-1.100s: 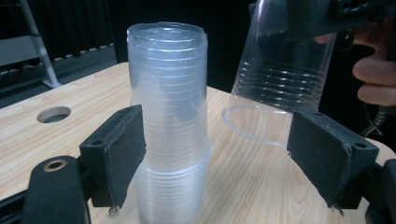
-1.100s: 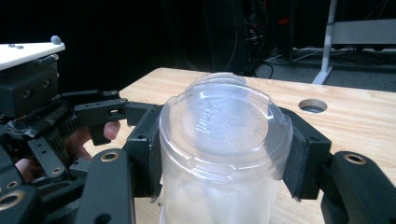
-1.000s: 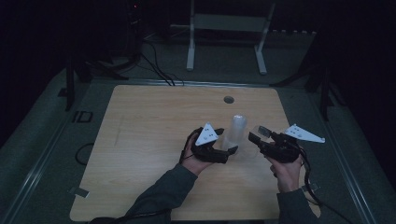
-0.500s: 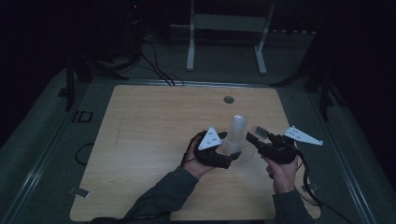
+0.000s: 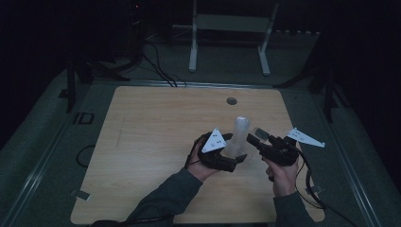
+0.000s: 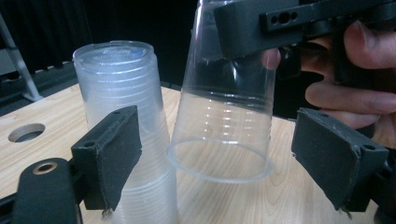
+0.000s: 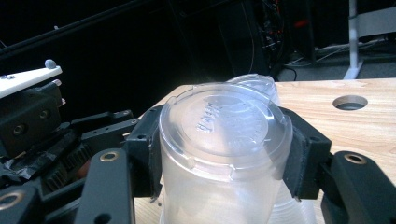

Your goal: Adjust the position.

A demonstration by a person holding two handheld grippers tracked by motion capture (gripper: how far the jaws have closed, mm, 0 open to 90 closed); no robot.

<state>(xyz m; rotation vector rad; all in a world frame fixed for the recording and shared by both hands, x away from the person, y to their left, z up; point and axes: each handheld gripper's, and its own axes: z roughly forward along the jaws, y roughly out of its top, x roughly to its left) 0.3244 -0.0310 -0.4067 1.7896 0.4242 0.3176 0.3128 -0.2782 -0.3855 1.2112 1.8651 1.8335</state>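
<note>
A single clear plastic cup (image 6: 224,126), upside down and tilted, hangs in the middle of the left gripper view with its rim lifted off the table. The right gripper (image 7: 219,149) holds it: in the right gripper view the two black pads clamp the cup's sides just below its embossed bottom, low in the centre of the frame. To its left in the left gripper view stands the stack of clear plastic cups (image 6: 123,126), inverted and resting on the light wooden table (image 5: 156,137), close beside the lifted cup.

The left gripper (image 6: 219,163) has just been opening; its pads now stand wide apart at the lower left and lower right of its own view, pressing on nothing, with the stack's foot and the freed cup's rim between them.

In the high view both grippers meet right of centre, around the pale stack (image 5: 240,135), on an otherwise bare tabletop with a round cable hole (image 5: 231,100) above.

As I judge it, one cup is separated from the stack and the release of the stack is done. What is left is carrying the loose cup away and setting it down, and likely more cups to peel off.
</note>
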